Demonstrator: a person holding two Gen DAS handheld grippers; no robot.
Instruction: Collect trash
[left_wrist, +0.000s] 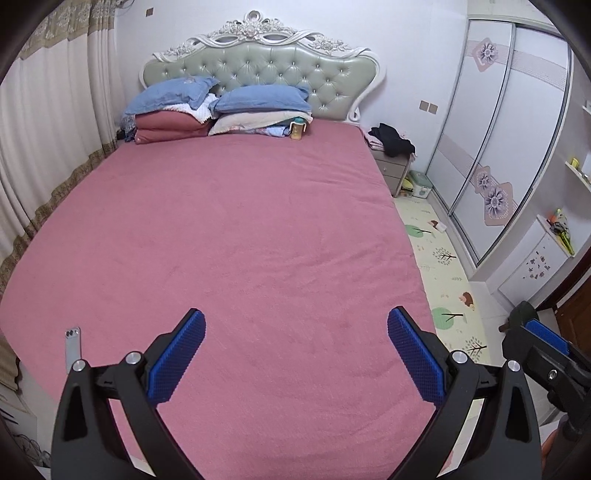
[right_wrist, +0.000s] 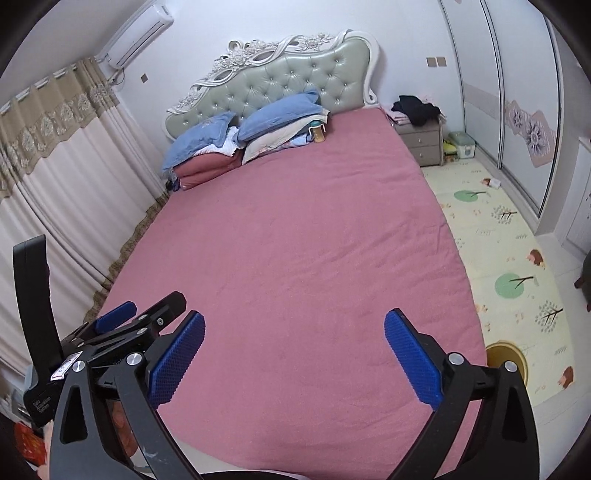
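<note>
Left gripper (left_wrist: 295, 354): fingers spread wide, nothing between them, held above the foot of the bed (left_wrist: 229, 236). Its side also shows at the lower left of the right wrist view (right_wrist: 122, 325).

Right gripper (right_wrist: 293, 354): fingers spread wide, nothing between them, also above the foot of the bed. A part of it shows at the right edge of the left wrist view (left_wrist: 543, 332).

Bed: pink cover, smooth; padded green headboard (left_wrist: 258, 70) with white carved frame. At the head, blue pillows (left_wrist: 258, 98) on folded bedding, and an amber bottle (left_wrist: 296, 129) standing just beside the pile.

Trash: a small white and red item (right_wrist: 493, 182) lies on the patterned floor mat (right_wrist: 498, 251) near the wardrobe (right_wrist: 524, 96), well apart from both grippers; also in the left wrist view (left_wrist: 437, 226). What it is cannot be told.

Left wrist view only: a phone (left_wrist: 72, 347) lying on the near left corner of the bed; a low white cabinet (left_wrist: 535, 258) with green and orange items on top.

Right wrist view only: an air conditioner (right_wrist: 138, 33) high on the wall above the curtains (right_wrist: 62, 166); a round yellow bin (right_wrist: 508, 356) on the mat at the bed's near right corner.

Both views: a nightstand (right_wrist: 421, 142) with dark clothes (right_wrist: 417, 109) heaped on it, and a pale green box (right_wrist: 461, 144) on the floor beside it.
</note>
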